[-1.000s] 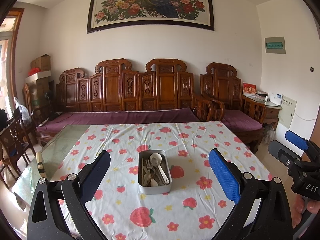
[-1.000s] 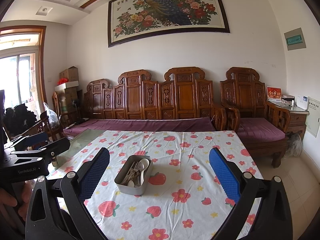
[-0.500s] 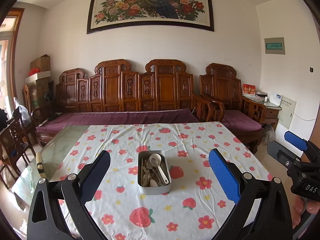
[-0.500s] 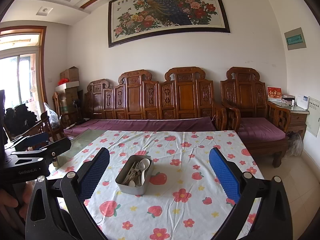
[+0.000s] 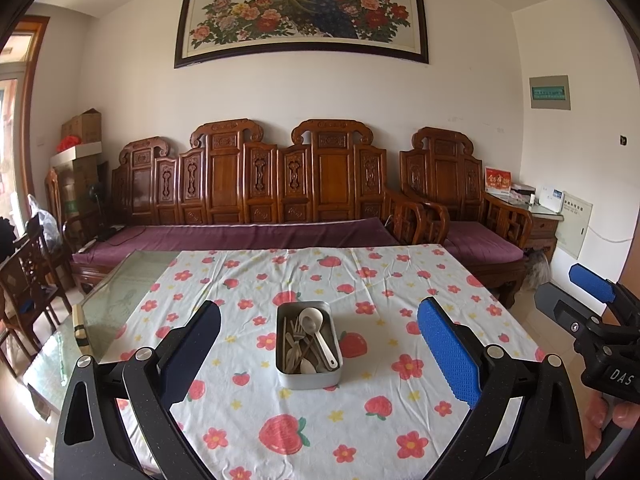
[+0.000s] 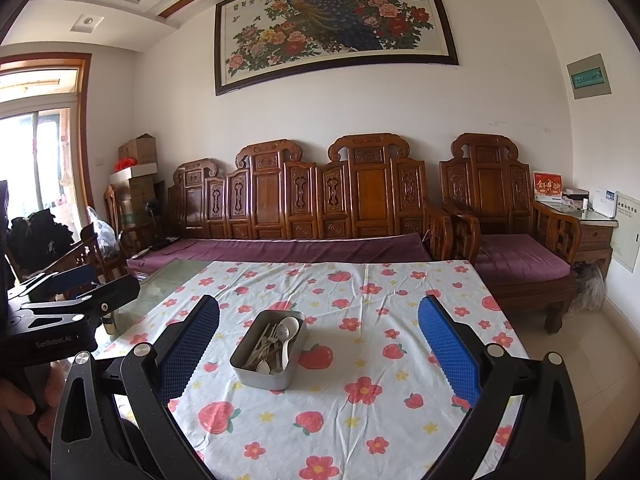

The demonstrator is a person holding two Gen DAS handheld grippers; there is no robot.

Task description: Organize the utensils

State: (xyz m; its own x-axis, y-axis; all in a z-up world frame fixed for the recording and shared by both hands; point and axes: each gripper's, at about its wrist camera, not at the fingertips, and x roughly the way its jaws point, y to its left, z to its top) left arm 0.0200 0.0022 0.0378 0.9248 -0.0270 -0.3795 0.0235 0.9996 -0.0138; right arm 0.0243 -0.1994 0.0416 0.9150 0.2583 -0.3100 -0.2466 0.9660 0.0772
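Observation:
A grey metal tin (image 5: 309, 376) (image 6: 262, 376) stands in the middle of a table with a flowered cloth (image 5: 360, 412). Inside it lie several utensils: a white ladle-like spoon (image 5: 316, 324), forks and chopsticks (image 5: 292, 346). The same utensils (image 6: 276, 340) show in the right wrist view. My left gripper (image 5: 318, 344) hovers well short of the tin, open and holding nothing. My right gripper (image 6: 318, 340) is likewise open, held back from the tin, which sits a little to its left. Each gripper also appears at the edge of the other's view, held by a hand.
Bare glass tabletop (image 5: 120, 296) lies left of the cloth, with a small bottle (image 5: 82, 332) at its edge. A carved wooden sofa (image 5: 280, 200) with purple cushions stands behind the table. An armchair (image 6: 512, 232) and side cabinet stand at right, wooden chairs (image 5: 24, 284) at left.
Both views have shifted only slightly; the tin and utensils stay put and both grippers remain open.

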